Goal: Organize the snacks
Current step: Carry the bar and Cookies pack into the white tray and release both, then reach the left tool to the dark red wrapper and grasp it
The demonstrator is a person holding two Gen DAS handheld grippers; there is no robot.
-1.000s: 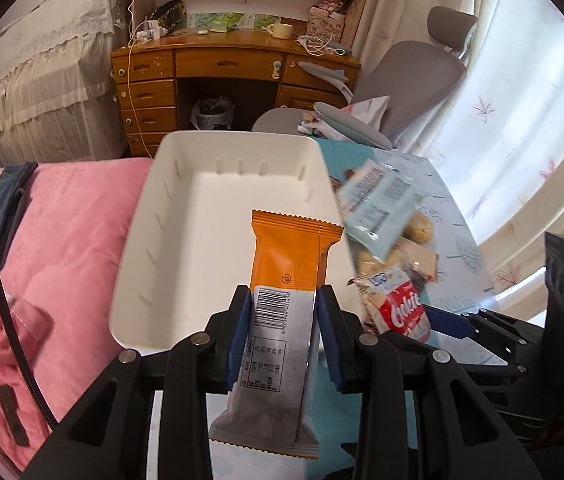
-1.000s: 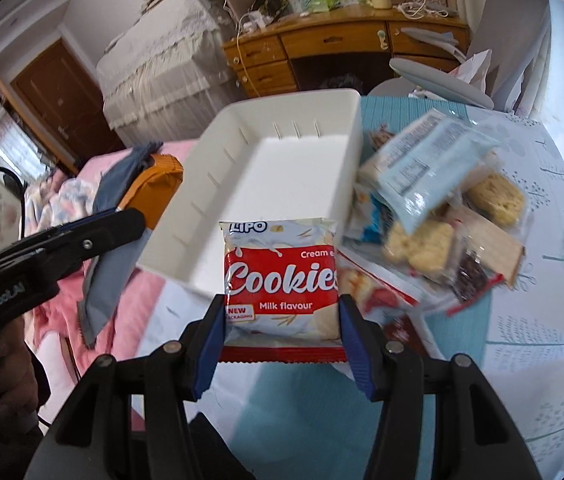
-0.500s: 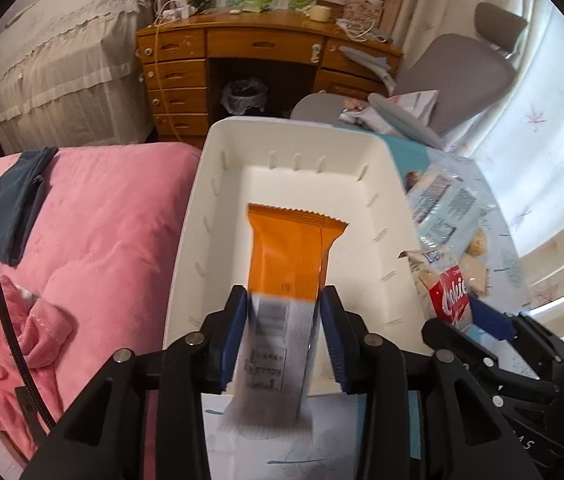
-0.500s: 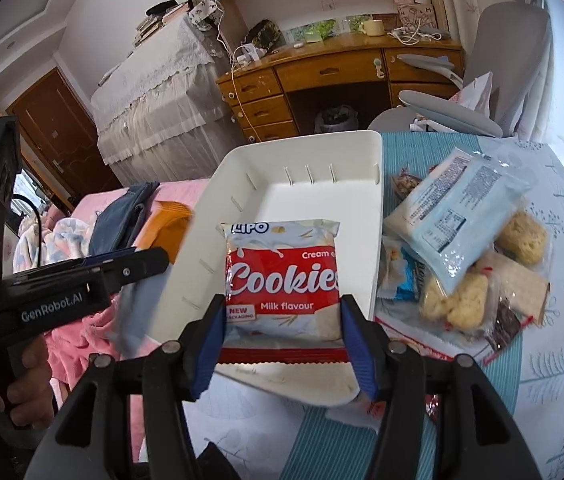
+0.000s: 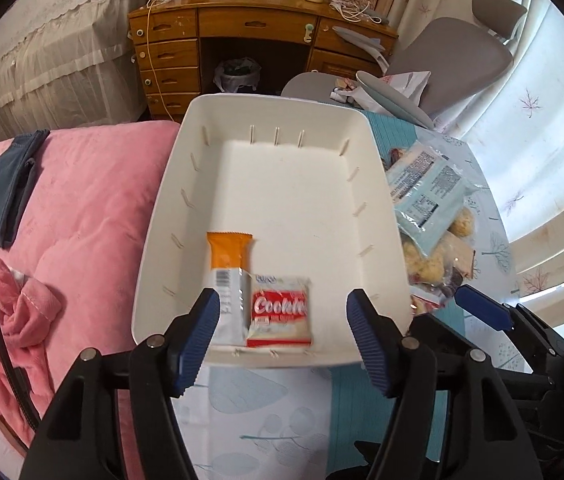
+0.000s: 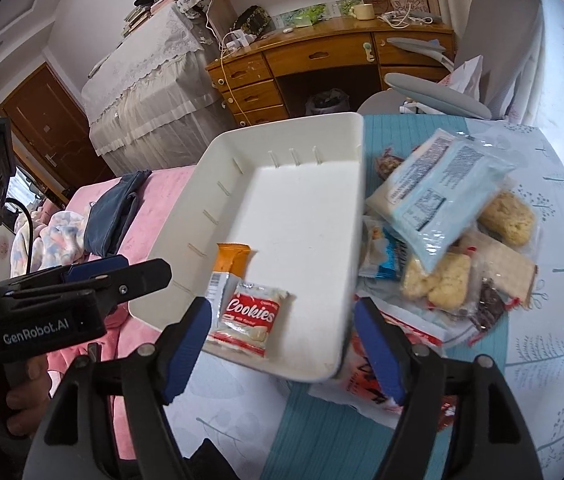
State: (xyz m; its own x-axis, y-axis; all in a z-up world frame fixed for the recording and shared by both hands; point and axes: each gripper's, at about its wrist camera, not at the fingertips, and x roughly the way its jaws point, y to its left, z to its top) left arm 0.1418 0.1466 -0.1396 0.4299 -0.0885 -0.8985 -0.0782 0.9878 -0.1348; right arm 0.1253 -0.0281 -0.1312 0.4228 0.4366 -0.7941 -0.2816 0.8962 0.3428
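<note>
Left wrist view: both your claws are opening, empty; you've just dropped the orange bar and cookie pack into the white tray. The pile on the counter waits.

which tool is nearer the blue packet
Right. The right tool sits by the tray corner beside the snack pile holding the blue packet; the left tool is across the tray, farther off.

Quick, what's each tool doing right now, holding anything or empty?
Left tool: opening, holds nothing; orange bar lies in the white bin.
Right tool: opening, holds nothing; cookies pack lies in the bin.
</note>
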